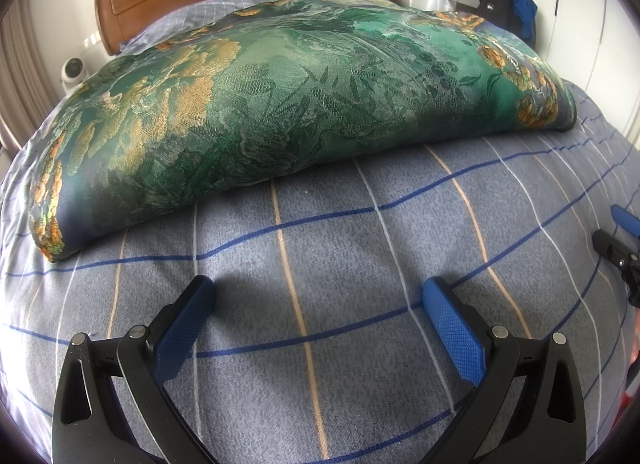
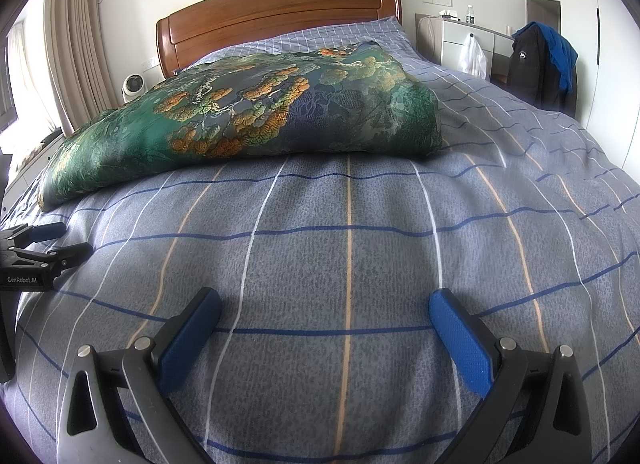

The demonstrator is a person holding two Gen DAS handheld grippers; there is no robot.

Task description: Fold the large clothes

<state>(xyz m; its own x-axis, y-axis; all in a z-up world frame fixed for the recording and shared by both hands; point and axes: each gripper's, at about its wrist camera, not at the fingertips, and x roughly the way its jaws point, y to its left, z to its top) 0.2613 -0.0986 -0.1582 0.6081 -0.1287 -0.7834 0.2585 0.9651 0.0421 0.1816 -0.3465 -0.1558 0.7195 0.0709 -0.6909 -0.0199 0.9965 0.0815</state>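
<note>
The green brocade quilt (image 1: 288, 104) lies folded across the head half of the bed (image 2: 348, 264), well short of its foot edge. The left gripper (image 1: 320, 296) and right gripper (image 2: 324, 308) hover spread and empty; pinching only the slippery top layer could undo the fold.

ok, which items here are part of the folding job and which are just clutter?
Job: green floral quilt, left gripper and right gripper, both open over the plaid bed cover.

Lying about: white fan, backpack, plastic bag, bottle.
</note>
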